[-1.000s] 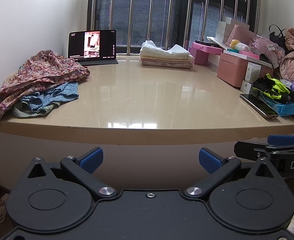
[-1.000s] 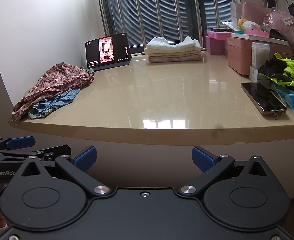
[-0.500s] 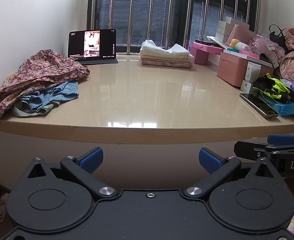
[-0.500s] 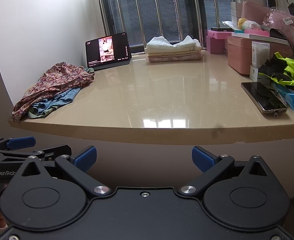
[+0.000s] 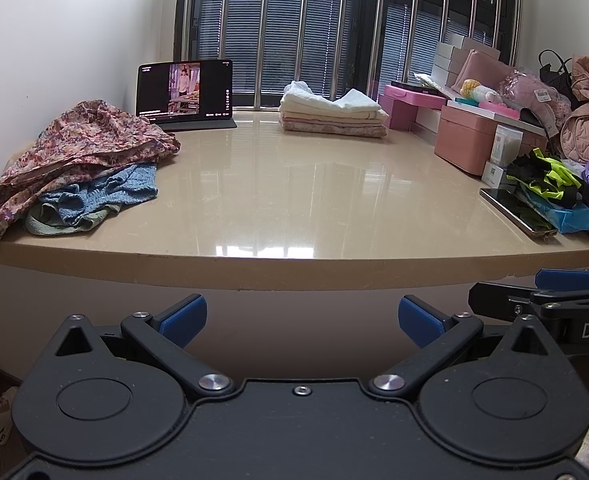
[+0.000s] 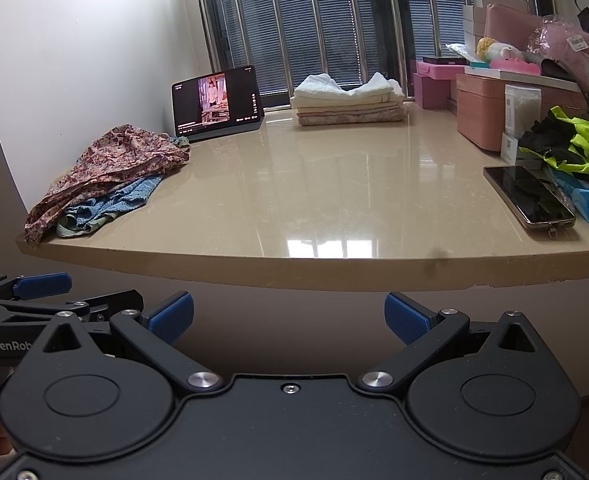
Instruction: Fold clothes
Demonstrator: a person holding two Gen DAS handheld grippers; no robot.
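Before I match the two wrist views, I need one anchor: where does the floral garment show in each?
Left wrist view: the floral garment lies at the left, heaped over a blue knit piece near the table's left edge.
Right wrist view: the floral garment sits left of middle, smaller and farther off.
Shared landmark: the tablet standing just behind it.

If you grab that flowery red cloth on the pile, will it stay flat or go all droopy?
Probably droopy: the crumpled floral reddish garment lies in soft folds over a blue knitted cloth. It looks thin, so likely light. One edge spills at the beige glossy tabletop rim, so lifting may drag the blue piece along.
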